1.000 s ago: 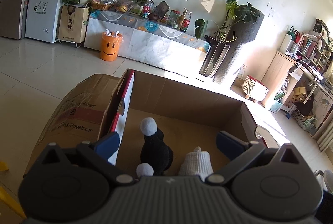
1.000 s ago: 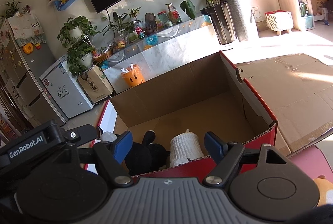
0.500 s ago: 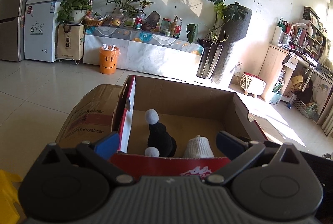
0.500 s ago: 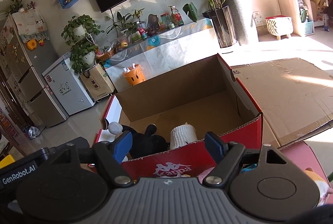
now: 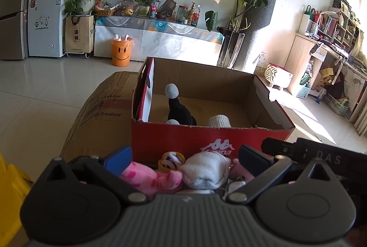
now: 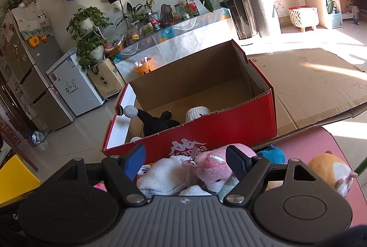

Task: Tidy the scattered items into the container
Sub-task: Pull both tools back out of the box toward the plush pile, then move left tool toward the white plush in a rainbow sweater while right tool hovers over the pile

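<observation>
A red shoebox (image 5: 206,134) stands open just ahead, with a black sock with grey toe (image 5: 180,109) and a white sock (image 5: 219,120) inside. In front of it lie a pink spotted sock (image 5: 146,178), a white sock (image 5: 204,169) and a yellow-ringed item (image 5: 170,161). My left gripper (image 5: 183,156) hovers open over them, holding nothing. In the right wrist view the shoebox (image 6: 229,130) sits beyond a white cloth (image 6: 167,176) and a pink plush (image 6: 218,162). My right gripper (image 6: 185,161) is open above these, its pads not pressing on them.
Flattened cardboard (image 6: 321,86) lies under and beside the box. A teal item (image 6: 273,153) and an orange hamster plush (image 6: 330,169) rest on the pink surface (image 6: 321,143) at the right. A yellow object (image 5: 11,189) sits at the left. The other gripper's body (image 5: 321,155) is close at the right.
Both grippers have drawn back from over the box to its near side. The pile of socks and plush in front of the box has come into view. Jaw widths look unchanged.
</observation>
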Available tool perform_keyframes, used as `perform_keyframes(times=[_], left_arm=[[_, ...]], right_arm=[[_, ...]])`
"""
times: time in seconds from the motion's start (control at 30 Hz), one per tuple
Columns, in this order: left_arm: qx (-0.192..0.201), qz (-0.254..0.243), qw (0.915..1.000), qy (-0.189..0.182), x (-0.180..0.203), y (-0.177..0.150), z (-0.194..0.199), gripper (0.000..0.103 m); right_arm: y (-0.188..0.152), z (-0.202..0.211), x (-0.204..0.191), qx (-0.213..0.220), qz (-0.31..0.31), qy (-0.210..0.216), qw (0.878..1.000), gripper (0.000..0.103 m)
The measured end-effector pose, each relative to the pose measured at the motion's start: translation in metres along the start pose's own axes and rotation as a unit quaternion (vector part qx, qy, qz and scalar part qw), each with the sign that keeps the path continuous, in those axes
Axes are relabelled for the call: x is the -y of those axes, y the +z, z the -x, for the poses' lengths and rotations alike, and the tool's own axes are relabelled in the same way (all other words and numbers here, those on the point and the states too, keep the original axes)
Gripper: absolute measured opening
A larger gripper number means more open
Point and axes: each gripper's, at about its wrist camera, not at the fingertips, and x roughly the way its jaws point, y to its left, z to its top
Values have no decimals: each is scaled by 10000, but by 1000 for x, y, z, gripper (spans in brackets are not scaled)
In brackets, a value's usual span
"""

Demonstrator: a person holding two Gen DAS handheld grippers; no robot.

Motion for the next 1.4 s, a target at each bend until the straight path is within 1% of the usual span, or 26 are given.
perform_keyframes(times=[0.13,0.33,0.47,0.7,0.83,0.93,1.07,1.13,1.4], left_arm=[[-142,9,9999,90,-4,-11,5,103],[-453,7,9986,272,-11,-28,7,103],[-655,-41,9971,376,-13,-41,6,103],[-962,-200,9942,443,-12,-70,8,103],[-1153,-200,9921,454,-13,-85,9,103],[-1260,-226,9909,428,-12,-95,11,103],[-1437,-303,9884,388,-10,-109,13,103],[-1547,-380,9864,416,-9,-116,12,103],[-1957,-408,9786,494,-13,-141,8,103]], right_arm=[[-11,9,0,-44,102,-133,9998,78],[-26,21,10,-181,-60,-314,9993,78],[-37,28,17,-365,-188,-490,9980,78],[-62,37,25,-740,-338,-843,9931,78],[-79,41,30,-971,-521,-894,9899,78],[-89,44,31,-1063,-563,-981,9879,78],[-99,49,36,-1121,-659,-1090,9855,78],[-102,50,39,-1148,-755,-1140,9839,78],[-116,54,49,-1268,-1083,-1336,9769,78]])
